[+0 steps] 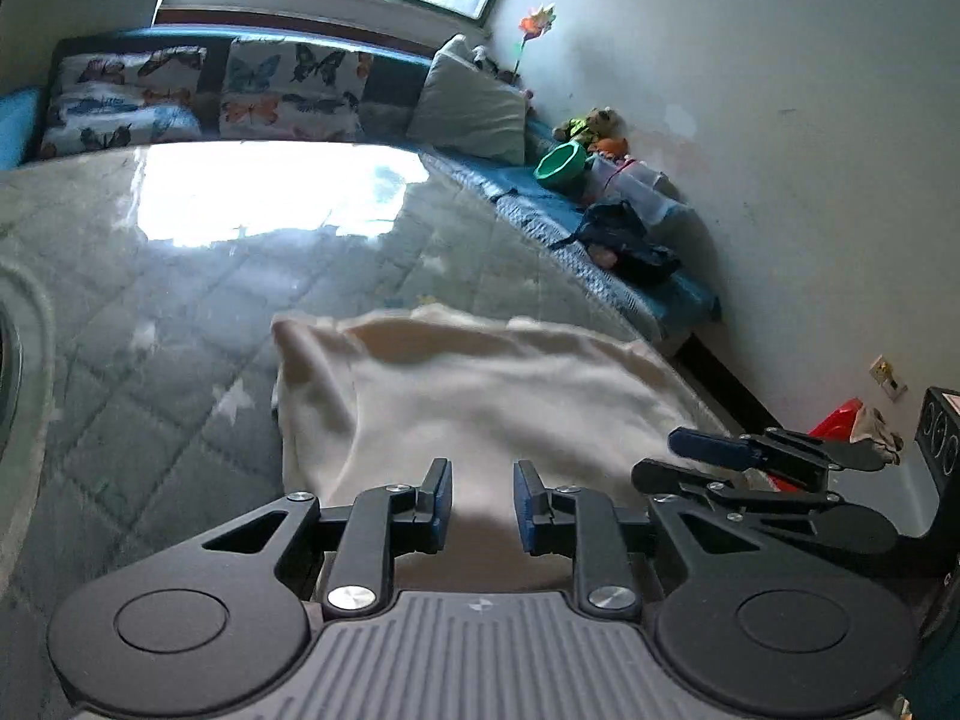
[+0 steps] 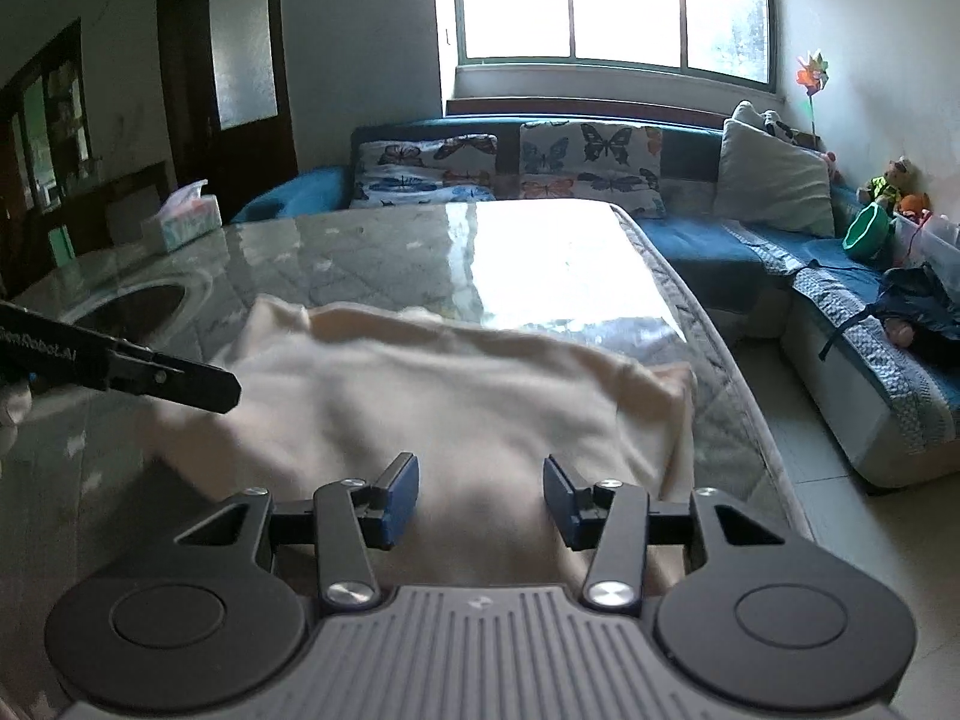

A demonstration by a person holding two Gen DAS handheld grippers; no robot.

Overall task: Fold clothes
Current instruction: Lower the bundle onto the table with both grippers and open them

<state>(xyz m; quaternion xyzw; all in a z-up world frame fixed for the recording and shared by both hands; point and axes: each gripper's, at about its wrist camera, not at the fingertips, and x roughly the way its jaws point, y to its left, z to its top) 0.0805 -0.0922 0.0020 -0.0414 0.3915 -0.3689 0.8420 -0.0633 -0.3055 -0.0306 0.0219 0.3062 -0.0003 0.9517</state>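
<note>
Two spread, empty tongs, left tongs (image 1: 482,501) and right tongs (image 2: 480,495), hover over the cream cloth (image 2: 420,396), which looks soft, light and floppy; grab its near corners.

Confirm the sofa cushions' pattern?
Butterfly print on white cushions, clearest in the right wrist view.

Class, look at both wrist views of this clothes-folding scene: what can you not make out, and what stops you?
- Cream garment: its type, blurred in both views; its near edge hidden behind the right gripper.
- Left gripper: whether cloth is pinched; its own body hides the garment's near hem.
- Dark clothing on the sofa: too small to identify.
- Dark round object: cut off by the left edge.
</note>
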